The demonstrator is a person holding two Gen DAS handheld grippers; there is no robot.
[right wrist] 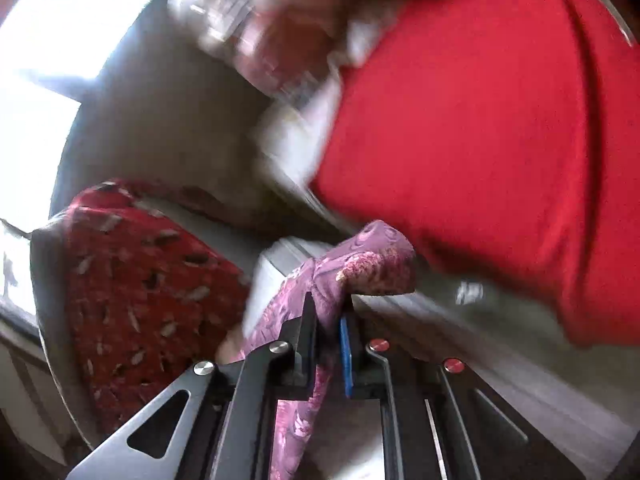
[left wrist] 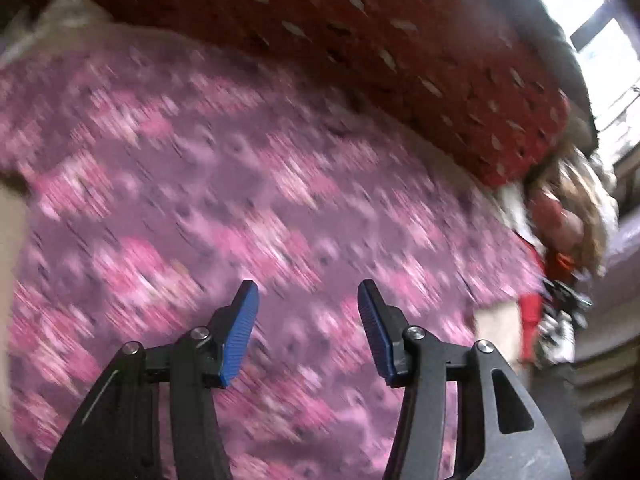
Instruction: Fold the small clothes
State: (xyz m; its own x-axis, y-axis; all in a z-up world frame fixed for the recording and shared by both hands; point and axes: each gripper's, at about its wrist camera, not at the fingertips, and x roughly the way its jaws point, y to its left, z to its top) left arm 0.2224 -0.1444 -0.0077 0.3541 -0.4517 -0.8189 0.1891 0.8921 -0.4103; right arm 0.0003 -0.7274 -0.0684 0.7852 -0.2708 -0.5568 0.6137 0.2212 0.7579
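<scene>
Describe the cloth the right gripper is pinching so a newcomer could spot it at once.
Start in the right wrist view at the big plain red fabric filling the upper right. Just below its lower edge, the right gripper is shut on a bunched purple-pink floral cloth. The dark red cushion nearby has pale flecks, not flowers.

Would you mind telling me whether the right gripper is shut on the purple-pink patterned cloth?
Shut on it: the right gripper has its blue-padded fingers pressed together with the purple-pink patterned cloth bunched between them.
</scene>
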